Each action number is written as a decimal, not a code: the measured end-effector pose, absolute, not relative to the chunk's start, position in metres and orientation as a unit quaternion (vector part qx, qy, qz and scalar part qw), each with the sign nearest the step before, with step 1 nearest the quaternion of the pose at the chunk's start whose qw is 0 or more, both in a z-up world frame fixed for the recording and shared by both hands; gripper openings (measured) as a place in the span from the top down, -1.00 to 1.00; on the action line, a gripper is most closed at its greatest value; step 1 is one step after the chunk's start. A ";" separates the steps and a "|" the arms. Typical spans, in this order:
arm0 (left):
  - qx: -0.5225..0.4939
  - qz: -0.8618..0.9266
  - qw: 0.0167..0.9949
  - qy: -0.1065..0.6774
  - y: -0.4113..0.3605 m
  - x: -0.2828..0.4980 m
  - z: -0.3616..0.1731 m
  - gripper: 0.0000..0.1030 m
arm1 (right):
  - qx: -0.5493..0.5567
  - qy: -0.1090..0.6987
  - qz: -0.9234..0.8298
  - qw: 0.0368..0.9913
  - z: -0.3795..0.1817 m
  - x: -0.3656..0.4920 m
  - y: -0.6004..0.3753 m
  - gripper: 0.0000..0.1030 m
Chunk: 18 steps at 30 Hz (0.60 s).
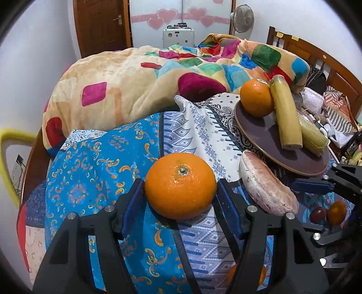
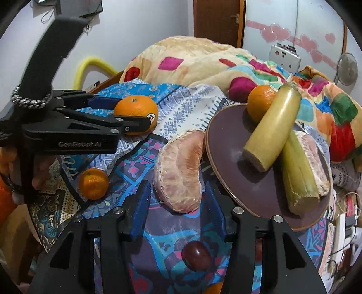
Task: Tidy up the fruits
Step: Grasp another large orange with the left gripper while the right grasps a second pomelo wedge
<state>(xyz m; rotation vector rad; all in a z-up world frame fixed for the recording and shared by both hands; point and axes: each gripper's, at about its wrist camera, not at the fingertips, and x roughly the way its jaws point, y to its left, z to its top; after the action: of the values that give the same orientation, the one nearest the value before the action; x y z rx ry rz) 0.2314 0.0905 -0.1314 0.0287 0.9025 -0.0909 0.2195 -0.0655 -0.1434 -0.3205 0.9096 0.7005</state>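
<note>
An orange (image 1: pixel 180 185) of bright orange is seen between blue fingers (image 1: pixel 133 203). The cloth (image 1: pixel 95 162) is patterned in blue with orange scrolls. A pale pink pomelo piece (image 2: pixel 179 171) and yellow-green stalks (image 2: pixel 272 126) are shown beside a dark brown plate (image 2: pixel 248 181). The blanket (image 1: pixel 126 74) is cream with coloured squares.

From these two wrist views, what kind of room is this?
Most likely a home bedroom. A rumpled patchwork blanket covers a bed with a wooden headboard, beside a wooden door and a standing fan. The fruit lies on patterned cloth on the bed.
</note>
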 end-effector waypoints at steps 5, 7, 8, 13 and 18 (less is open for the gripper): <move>0.003 -0.052 0.899 0.435 0.095 0.217 -0.128 -0.23 | -0.167 0.436 0.323 0.823 -0.146 0.223 -0.057 0.10; 0.002 -0.055 0.899 0.434 0.096 0.207 -0.126 -0.23 | -0.170 0.434 0.320 0.825 -0.145 0.222 -0.059 0.19; 0.002 -0.056 0.899 0.433 0.096 0.201 -0.125 -0.23 | -0.171 0.433 0.320 0.825 -0.145 0.220 -0.060 0.20; 0.002 -0.063 0.897 0.437 0.099 0.163 -0.120 -0.23 | -0.186 0.426 0.323 0.824 -0.142 0.199 -0.067 0.22; 0.020 -0.058 0.897 0.438 0.099 0.133 -0.119 -0.23 | -0.210 0.417 0.322 0.823 -0.138 0.179 -0.070 0.22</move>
<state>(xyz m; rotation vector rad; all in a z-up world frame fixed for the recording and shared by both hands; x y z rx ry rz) 0.1328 0.0989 -0.1185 0.0405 0.9073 -0.1198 0.1790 -0.0698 -0.1385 -0.4472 0.8873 0.6852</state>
